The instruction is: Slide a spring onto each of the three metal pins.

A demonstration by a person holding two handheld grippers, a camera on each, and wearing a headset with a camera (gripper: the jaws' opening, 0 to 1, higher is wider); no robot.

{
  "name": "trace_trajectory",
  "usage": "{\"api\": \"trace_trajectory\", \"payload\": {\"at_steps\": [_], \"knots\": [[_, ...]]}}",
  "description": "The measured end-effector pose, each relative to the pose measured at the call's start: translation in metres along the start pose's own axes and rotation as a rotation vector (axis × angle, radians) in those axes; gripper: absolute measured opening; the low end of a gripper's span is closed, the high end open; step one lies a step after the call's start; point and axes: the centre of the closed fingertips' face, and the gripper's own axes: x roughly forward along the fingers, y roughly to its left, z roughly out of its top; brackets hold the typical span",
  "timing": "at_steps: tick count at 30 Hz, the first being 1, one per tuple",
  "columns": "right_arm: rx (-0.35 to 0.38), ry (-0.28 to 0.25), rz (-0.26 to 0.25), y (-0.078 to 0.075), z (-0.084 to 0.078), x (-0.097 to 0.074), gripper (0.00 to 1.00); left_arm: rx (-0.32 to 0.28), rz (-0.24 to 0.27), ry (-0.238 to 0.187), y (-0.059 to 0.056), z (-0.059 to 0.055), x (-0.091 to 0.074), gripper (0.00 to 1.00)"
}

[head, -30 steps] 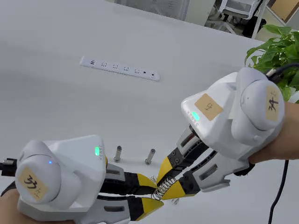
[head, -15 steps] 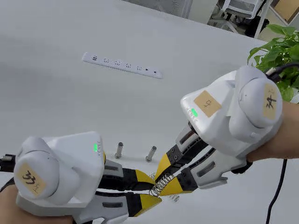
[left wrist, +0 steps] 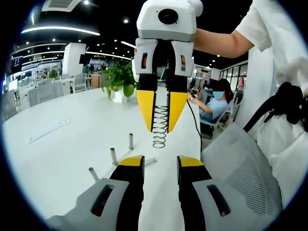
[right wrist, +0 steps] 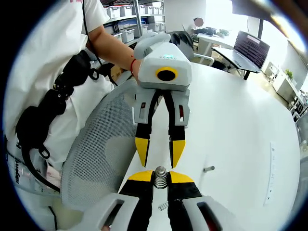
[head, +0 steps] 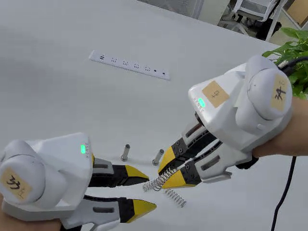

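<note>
Spring [head: 155, 182], one, clenched in my right tongs [head: 163, 177], its long axis running out past the tips and slanting toward the tabletop [head: 57, 106]. Nearest upright pin [head: 158, 157] stands just beside those tips; my left tongs [head: 150, 192] gape empty, nearer me. Second spring [head: 175, 198] lies loose close by.

Head view: we record bright, even overhead light on the white table [head: 57, 106]; shadows soft and faint; no harsh glare; focus crisp across the frame. Left gripper view: ceiling strip lights [left wrist: 57, 30] glow against a dark ceiling; strong fisheye bending towards the edges; distant room soft. Right gripper view: backdrop [right wrist: 221, 14] at the top washed out to white; spring [right wrist: 160, 179] near the lens slightly soft.
</note>
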Motion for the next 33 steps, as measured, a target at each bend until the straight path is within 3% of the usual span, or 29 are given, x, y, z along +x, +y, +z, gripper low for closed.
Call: {"api": "trace_trajectory", "payload": {"at_steps": [6,17,25,33], "knots": [[0.011,0.015,-0.031,-0.014,0.002,-0.001,0.07,-0.005,0.05,0.003,0.013,-0.009,-0.012,0.32],[0.046,0.051,-0.106,-0.056,0.007,0.007,0.07,-0.028,0.137,0.012,0.038,-0.025,-0.035,0.47],[0.066,0.089,-0.142,-0.086,0.004,0.018,0.07,-0.033,0.158,0.018,0.048,-0.035,-0.04,0.61],[0.071,0.133,-0.16,-0.107,-0.008,0.033,0.07,-0.066,0.181,-0.008,0.057,-0.04,-0.042,0.77]]}}
